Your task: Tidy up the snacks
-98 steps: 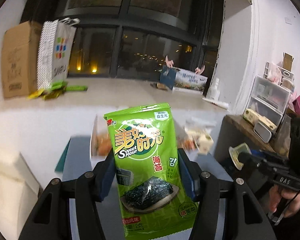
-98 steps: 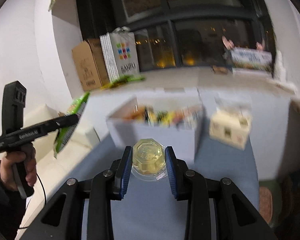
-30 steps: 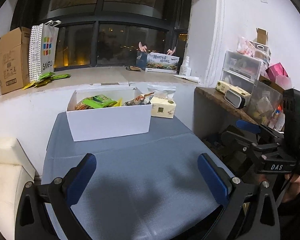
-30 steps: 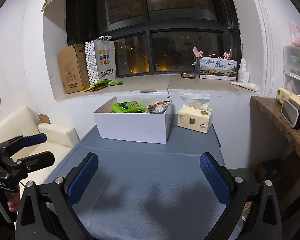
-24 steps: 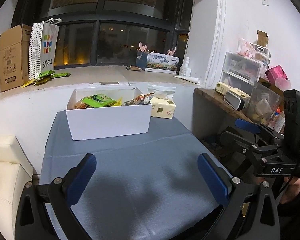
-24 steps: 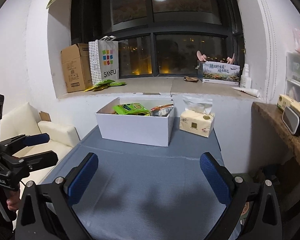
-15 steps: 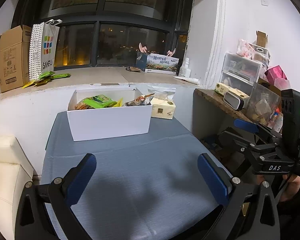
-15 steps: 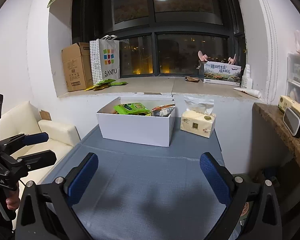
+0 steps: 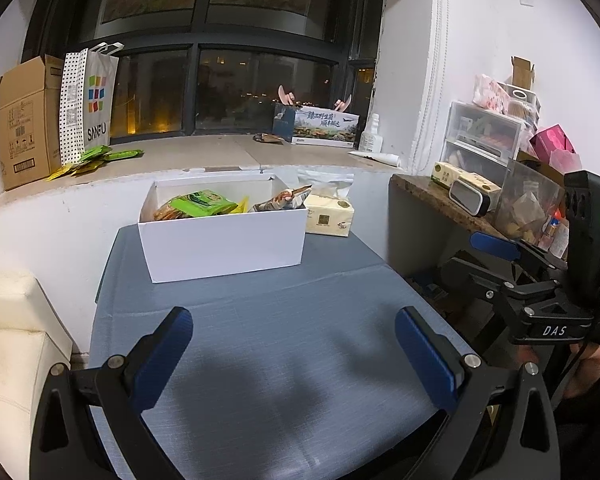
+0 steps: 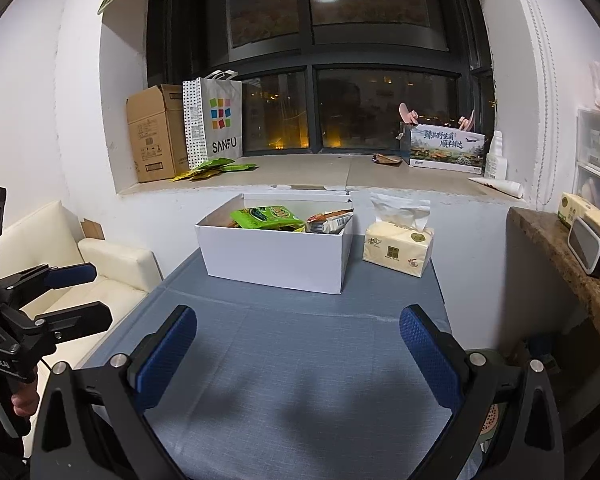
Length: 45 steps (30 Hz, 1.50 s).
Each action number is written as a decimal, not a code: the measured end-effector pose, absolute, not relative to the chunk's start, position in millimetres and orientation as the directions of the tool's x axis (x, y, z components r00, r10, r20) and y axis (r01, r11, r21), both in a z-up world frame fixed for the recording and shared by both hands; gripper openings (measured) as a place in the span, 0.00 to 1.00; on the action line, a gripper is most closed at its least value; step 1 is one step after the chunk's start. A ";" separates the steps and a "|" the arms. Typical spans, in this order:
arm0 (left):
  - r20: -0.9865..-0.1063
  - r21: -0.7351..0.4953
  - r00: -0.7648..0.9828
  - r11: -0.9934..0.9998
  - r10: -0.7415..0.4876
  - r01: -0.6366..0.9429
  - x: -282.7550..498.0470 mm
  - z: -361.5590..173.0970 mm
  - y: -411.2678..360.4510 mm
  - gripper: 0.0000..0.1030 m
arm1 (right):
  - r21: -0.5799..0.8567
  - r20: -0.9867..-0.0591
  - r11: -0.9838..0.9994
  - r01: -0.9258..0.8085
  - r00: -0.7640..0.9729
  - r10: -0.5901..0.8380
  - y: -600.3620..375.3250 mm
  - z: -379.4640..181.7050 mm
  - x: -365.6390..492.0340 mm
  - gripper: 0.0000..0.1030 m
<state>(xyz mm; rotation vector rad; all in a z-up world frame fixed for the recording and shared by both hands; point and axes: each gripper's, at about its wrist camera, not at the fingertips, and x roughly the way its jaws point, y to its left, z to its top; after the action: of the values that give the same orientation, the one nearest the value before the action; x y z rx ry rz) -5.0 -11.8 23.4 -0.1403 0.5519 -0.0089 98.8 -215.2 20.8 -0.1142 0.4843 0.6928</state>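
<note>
A white box (image 9: 224,242) stands at the far end of the blue-grey table (image 9: 260,360), with several snack packets in it; a green seaweed packet (image 9: 198,202) lies on top. The box also shows in the right wrist view (image 10: 276,258), with the green packet (image 10: 266,216). My left gripper (image 9: 294,354) is open and empty, held back over the table's near end. My right gripper (image 10: 298,356) is open and empty, likewise back from the box. Each gripper shows at the edge of the other's view, the right one (image 9: 496,242) and the left one (image 10: 70,292).
A tissue pack (image 9: 328,216) sits right of the box. A cream sofa (image 10: 100,268) is left of the table, a cluttered wooden counter (image 9: 452,204) right. On the window sill stand a cardboard box (image 10: 154,132), a SANFU bag (image 10: 214,120) and loose green packets (image 10: 216,168).
3.3 s ago my left gripper held the green seaweed packet and my right a clear jelly cup. Both now stand open and empty; over the last second they have hardly moved.
</note>
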 end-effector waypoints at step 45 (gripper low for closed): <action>-0.524 -0.093 0.851 0.996 -0.045 -0.005 -9.4 27.1 -11.7 1.00 | 0.037 -0.459 0.754 -0.655 0.659 0.595 -211.7 21.1 92.7 1.00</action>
<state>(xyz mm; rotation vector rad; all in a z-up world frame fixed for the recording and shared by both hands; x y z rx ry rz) -9.4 -11.7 27.1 -0.0926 0.5535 -0.0208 92.7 -211.7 21.1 -0.1357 0.4697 0.7101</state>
